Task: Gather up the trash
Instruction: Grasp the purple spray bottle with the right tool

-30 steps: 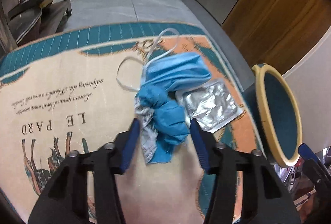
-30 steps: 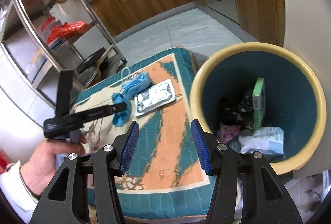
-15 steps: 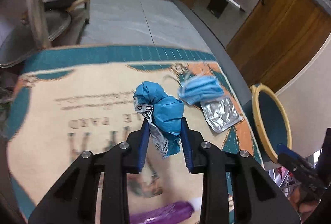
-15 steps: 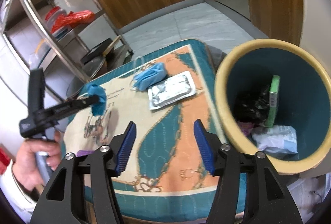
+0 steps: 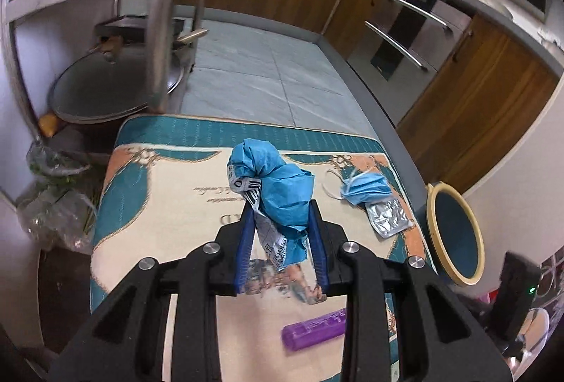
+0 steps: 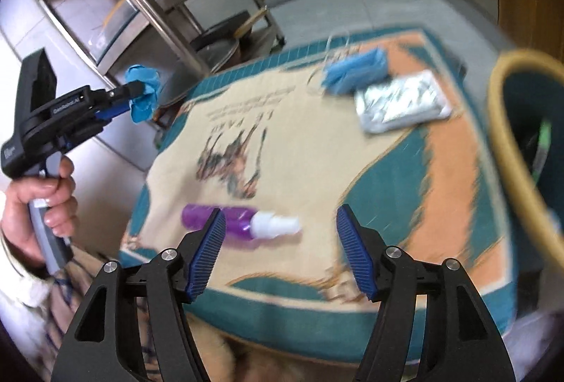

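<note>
My left gripper [image 5: 280,216] is shut on a crumpled blue wrapper [image 5: 278,191] and holds it high above the table; it also shows in the right wrist view [image 6: 142,93]. A blue face mask [image 5: 366,190] and a silver foil packet [image 5: 389,216] lie on the patterned cloth [image 5: 169,205] at the far right. A purple spray bottle [image 6: 239,221] lies near the front edge. My right gripper [image 6: 278,248] is open and empty above the bottle. The teal bin with a yellow rim [image 6: 500,121] stands right of the table, with trash inside.
A steel shelf rack [image 6: 141,5] with pans and red bags stands behind the table at the left. Wooden cabinets [image 5: 476,93] line the far wall across a grey tiled floor [image 5: 264,75]. Plastic bags [image 5: 53,205] sit left of the table.
My left gripper closed on the blue wrapper and lifted it up and back from the cloth. My right gripper swung left from the bin towards the purple bottle.
</note>
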Motion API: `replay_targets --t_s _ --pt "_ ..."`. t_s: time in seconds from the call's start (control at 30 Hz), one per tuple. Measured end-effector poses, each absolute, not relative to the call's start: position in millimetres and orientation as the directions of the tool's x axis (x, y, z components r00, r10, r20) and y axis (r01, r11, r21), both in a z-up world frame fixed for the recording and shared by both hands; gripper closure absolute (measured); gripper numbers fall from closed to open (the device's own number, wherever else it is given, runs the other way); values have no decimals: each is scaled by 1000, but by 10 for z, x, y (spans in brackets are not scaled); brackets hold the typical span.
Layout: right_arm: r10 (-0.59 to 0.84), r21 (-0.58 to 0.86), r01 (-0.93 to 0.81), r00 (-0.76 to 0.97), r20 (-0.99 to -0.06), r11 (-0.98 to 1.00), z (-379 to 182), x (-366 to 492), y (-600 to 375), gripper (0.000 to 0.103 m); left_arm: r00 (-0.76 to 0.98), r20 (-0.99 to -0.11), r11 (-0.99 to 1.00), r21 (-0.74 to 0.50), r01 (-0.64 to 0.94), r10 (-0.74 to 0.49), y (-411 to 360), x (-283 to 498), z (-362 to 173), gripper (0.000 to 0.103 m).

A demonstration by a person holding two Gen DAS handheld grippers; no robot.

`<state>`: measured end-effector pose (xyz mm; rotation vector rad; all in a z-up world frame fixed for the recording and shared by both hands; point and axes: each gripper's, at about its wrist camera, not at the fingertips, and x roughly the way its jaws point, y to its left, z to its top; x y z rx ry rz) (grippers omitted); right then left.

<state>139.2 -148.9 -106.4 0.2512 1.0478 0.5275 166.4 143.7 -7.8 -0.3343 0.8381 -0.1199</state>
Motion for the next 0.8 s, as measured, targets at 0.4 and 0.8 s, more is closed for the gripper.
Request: replay_targets --t_s 0.4,0.8 --pt "611 626 -45 280 -740 779 -1434 1415 -1097 29 656 -704 917 -396 -48 -270 1573 1626 -247 74" --pt "431 447 -25 316 -845 894 -1481 1732 -671 36 667 -684 900 -432 -46 -295 1643 1587 -248 74"
